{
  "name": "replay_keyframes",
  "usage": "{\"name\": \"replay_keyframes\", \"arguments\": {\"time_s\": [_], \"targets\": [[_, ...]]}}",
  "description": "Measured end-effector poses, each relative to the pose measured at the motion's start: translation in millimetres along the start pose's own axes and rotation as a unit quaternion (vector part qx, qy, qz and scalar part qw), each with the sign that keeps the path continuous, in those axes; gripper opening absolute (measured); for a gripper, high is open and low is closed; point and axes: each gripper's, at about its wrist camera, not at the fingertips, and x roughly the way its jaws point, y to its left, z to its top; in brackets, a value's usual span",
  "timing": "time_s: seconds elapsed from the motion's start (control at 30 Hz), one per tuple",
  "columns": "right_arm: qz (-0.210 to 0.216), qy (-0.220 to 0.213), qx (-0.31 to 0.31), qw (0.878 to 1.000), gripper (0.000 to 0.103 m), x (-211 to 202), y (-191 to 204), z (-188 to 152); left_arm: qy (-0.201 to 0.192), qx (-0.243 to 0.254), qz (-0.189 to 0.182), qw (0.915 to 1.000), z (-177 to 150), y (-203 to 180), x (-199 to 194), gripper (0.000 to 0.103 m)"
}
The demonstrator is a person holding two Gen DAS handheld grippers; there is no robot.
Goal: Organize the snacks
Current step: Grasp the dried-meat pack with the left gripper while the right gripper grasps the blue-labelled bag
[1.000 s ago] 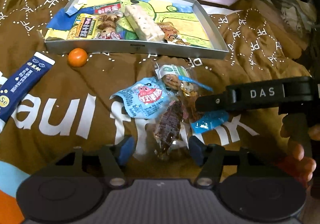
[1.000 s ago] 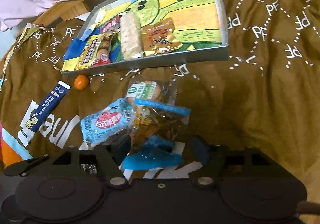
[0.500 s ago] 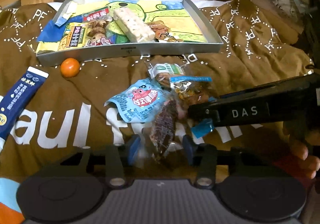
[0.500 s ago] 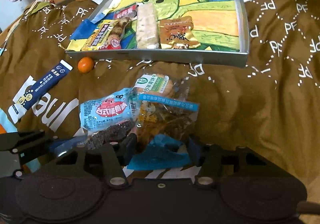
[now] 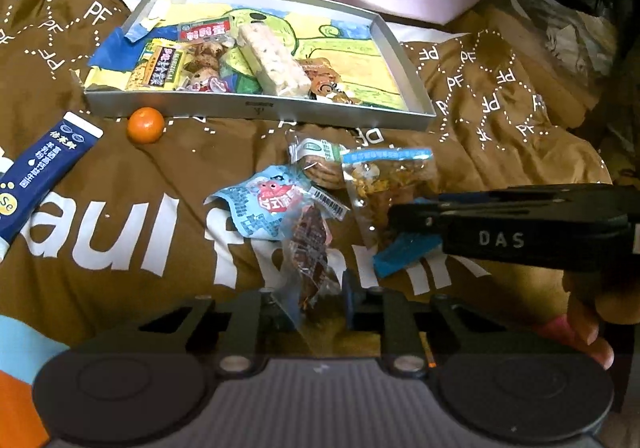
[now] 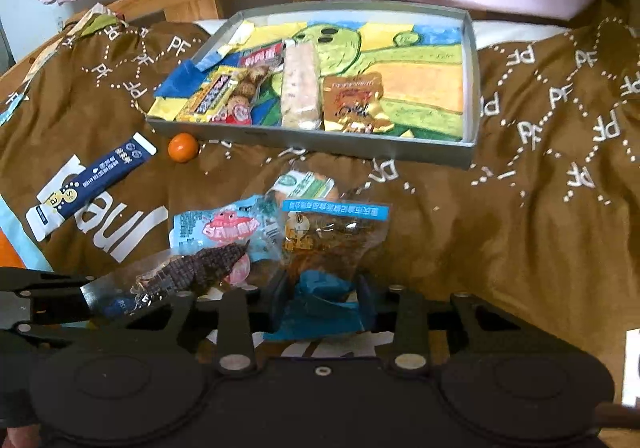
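Brown bedcover (image 6: 500, 232) carries tray (image 6: 469, 88) at 12 o'clock, loose snacks below. Right hand-held gripper (image 6: 325, 298), jaws just closing, grips blue-edged packet (image 6: 336, 244); left hand-held gripper (image 5: 318, 302) likewise clamps dark jerky packet (image 5: 310, 248). Step: pickup. Next: lift both toward the tray.

Just ahead of the left gripper (image 5: 316, 304) lies a dried-meat packet (image 5: 310, 248) on the blanket (image 5: 140, 208), with a seafood packet (image 5: 268, 208) beyond it to the left. Right of those, before the right gripper (image 6: 322, 302), lies a nut bag (image 6: 332, 240). Farther ahead sits the tray (image 5: 256, 108) holding snacks, a small orange (image 5: 145, 125) just before its left end, and a drink-powder stick (image 5: 44, 176) far left.
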Motion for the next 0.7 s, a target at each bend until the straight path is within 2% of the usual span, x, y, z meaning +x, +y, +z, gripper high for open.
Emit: {"name": "replay_keyframes", "arguments": {"time_s": [0.3, 0.47, 0.53, 0.7], "targets": [[-0.007, -0.039, -0.01, 0.999, 0.037, -12.5, 2.4, 3.4, -0.042, 0.0, -0.011, 0.999, -0.3, -7.5, -14.9, 0.018], [-0.007, -0.045, -0.01, 0.999, 0.037, -14.6, 1.9, 3.6, -0.064, 0.002, -0.004, 0.998, -1.9, -10.4, -16.9, 0.015], [-0.007, -0.046, -0.01, 0.999, 0.034, -14.8, 1.6, 3.4, -0.07, -0.001, -0.002, 0.9975, -2.7, -10.2, -17.3, 0.015], [-0.008, -0.044, -0.009, 0.999, 0.031, -13.8, 1.9, 3.3, -0.074, -0.026, -0.008, 0.9969, -5.1, -4.0, -16.4, 0.014]]}}
